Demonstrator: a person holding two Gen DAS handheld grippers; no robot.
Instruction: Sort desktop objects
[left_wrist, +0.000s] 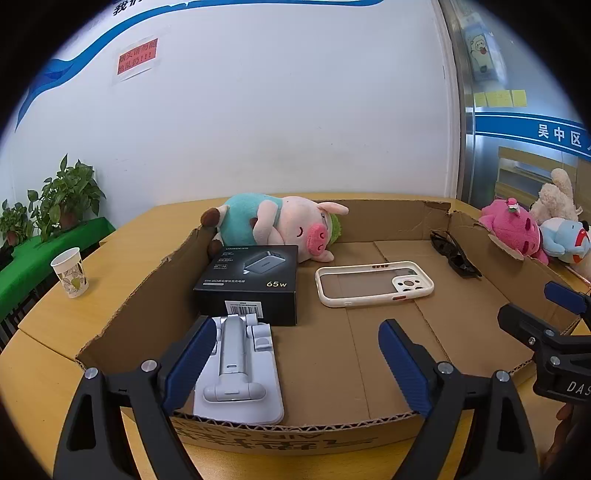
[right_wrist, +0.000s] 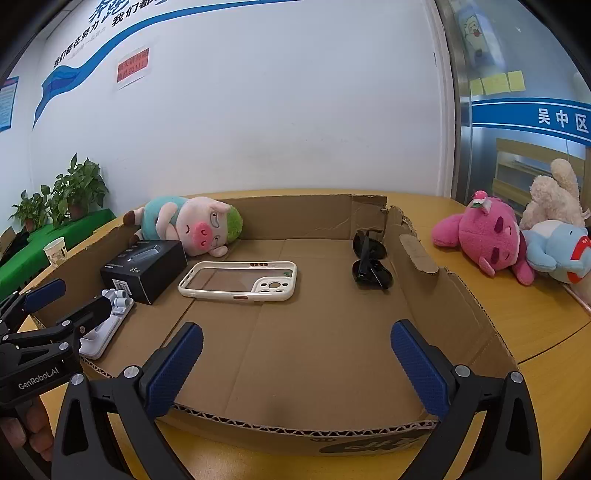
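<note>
Item: white folding phone stand (left_wrist: 236, 369), lying flat on the floor of the shallow cardboard box (left_wrist: 369, 421), in its near left corner. The left gripper (left_wrist: 295, 365) hangs over the near wall with its jaws spread wide and nothing in hold; the stand lies just inside the left blue pad, which overlaps its edge in the left wrist view (contact cannot be judged from this angle), while the other pad stands well clear over bare cardboard.

Touching the stand's far end: black charger box (left_wrist: 251, 280) marked 65 W, barcode label on its near face. Behind it, against the far left corner: plush pig (left_wrist: 288, 225) in a teal shirt, lying on its side with its snout near the charger box.

Centre of the floor: cream phone case (left_wrist: 373, 282), lying flat, empty. Right side, near the torn wall: black sunglasses (right_wrist: 369, 258), folded.

The right gripper (right_wrist: 295, 365) likewise stands wide open and empty, over the near wall toward the box's middle, apart from every item.

Outside the box, on the yellow table (right_wrist: 535, 325): pink plush toy (right_wrist: 487, 236), blue plush toy (right_wrist: 554, 247) and cream plush toy (right_wrist: 550, 195) heaped at right; paper cup (left_wrist: 70, 273) at left. Potted plants (left_wrist: 55, 199) stand on a green-covered surface by the white wall.
</note>
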